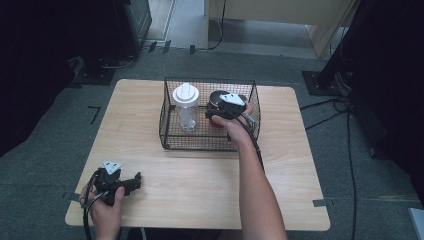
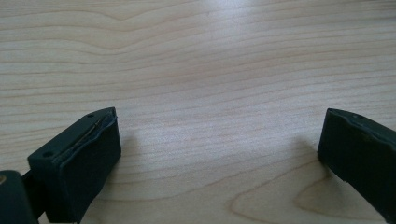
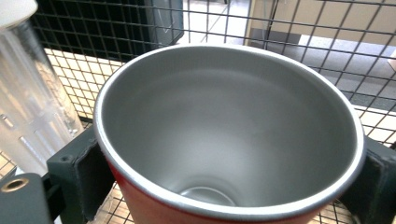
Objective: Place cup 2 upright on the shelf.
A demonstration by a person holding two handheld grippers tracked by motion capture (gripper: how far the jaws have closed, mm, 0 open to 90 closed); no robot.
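A red cup (image 1: 216, 121) with a silver inside (image 3: 224, 121) stands in the black wire basket (image 1: 210, 142) at the table's far middle. My right gripper (image 1: 220, 112) reaches into the basket from above, and its jaws press the cup's two sides just below the rim (image 3: 224, 172). Left of the cup, inside the same basket, a clear bottle (image 1: 186, 107) with a white lid stands upright (image 3: 28, 116). My left gripper (image 1: 136, 181) hovers low over the table's front left corner, jaws wide apart over bare wood (image 2: 219, 135).
The light wooden table (image 1: 200, 185) has bare surface in front of the basket. The basket's wire walls (image 3: 289, 32) close in around the cup. Cables and dark stands lie on the grey floor beyond the table.
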